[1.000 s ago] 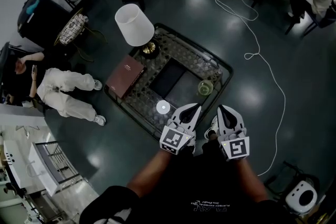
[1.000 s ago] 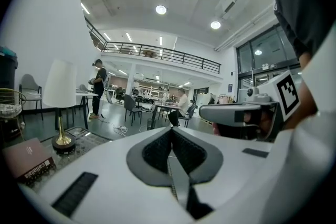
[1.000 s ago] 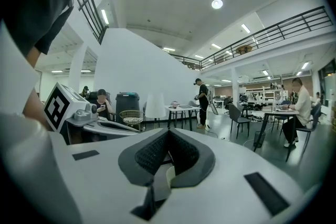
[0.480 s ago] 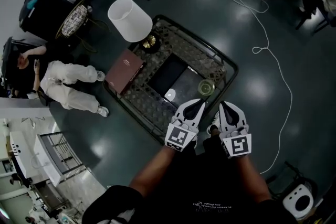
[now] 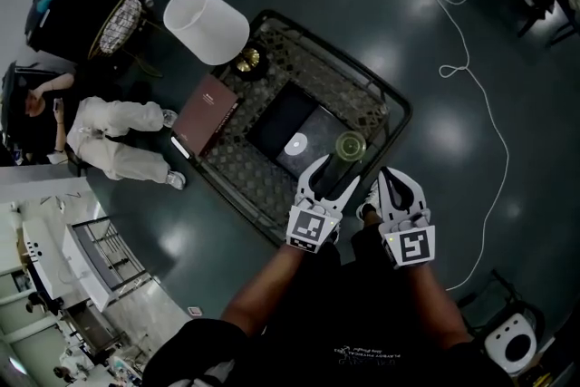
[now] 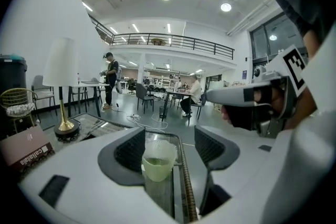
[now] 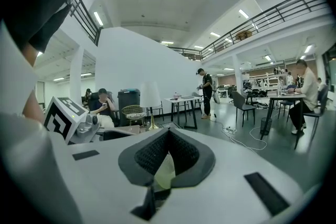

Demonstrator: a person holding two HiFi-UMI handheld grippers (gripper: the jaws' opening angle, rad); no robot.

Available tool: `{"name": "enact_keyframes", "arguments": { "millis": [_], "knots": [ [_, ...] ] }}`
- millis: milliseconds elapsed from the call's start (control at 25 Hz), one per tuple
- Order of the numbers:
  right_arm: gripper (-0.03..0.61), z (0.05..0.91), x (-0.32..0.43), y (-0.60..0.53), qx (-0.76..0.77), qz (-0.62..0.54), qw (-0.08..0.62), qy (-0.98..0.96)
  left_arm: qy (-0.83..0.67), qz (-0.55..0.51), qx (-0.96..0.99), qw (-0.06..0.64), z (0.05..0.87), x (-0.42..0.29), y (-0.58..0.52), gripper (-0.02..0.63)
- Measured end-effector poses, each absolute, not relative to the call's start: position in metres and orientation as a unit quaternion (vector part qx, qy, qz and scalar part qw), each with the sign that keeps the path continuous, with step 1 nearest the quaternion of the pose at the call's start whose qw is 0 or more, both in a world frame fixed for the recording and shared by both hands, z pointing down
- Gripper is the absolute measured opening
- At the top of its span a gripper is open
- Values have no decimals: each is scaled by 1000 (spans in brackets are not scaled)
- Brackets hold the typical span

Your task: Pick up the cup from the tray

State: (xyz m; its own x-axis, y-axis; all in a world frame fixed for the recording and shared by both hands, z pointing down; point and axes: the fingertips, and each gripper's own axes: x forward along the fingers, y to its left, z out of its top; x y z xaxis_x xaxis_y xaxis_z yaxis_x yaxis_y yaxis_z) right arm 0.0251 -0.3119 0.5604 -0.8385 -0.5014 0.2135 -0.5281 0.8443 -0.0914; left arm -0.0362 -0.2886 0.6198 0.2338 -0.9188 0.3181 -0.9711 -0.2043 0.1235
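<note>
The left gripper's jaws are opening: a second ago they were together, and now the pads stand well apart. The right gripper has its tips pressed together. A pale greenish sliver shows in the gap under them, and I cannot tell what it is. In the head view it carries nothing and hangs just right of the left one.

The cup has also come into reach. Earlier it stood ahead and to the right of both grippers, and now it sits just past the left tips. From the left gripper view it lies between the two pads, closer to the left pad, and neither pad touches it. I judge this as the approach being nearly done, with the jaws spreading for the grasp. I would still need to push forward a little and centre the cup before closing.

The left gripper view shows what the head view cannot: the cup is translucent, upright and partly filled with a greenish liquid, so I would lift it level. The head view gives the layout instead. The cup stands at the right edge of the dark tray, near the right rim of the table. Farther left on the table lie a book and a white-shaded lamp. A seated person is beyond them, well apart from my work.
</note>
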Motion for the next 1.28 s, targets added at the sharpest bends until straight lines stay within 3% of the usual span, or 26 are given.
{"name": "enact_keyframes", "arguments": {
  "millis": [160,240,760,1280],
  "knots": [
    [-2,575,29,-312,263,86,115,-954,-615,110,766,148,643,-35,-295,396],
    [-2,576,29,-313,262,89,112,-954,-616,116,764,153,656,-36,-299,421],
    [-2,590,31,-320,257,99,101,-956,-594,183,764,174,732,-39,-327,428],
    [-2,602,40,-320,263,106,111,-953,-577,206,771,174,752,-36,-345,426]
  ]
}}
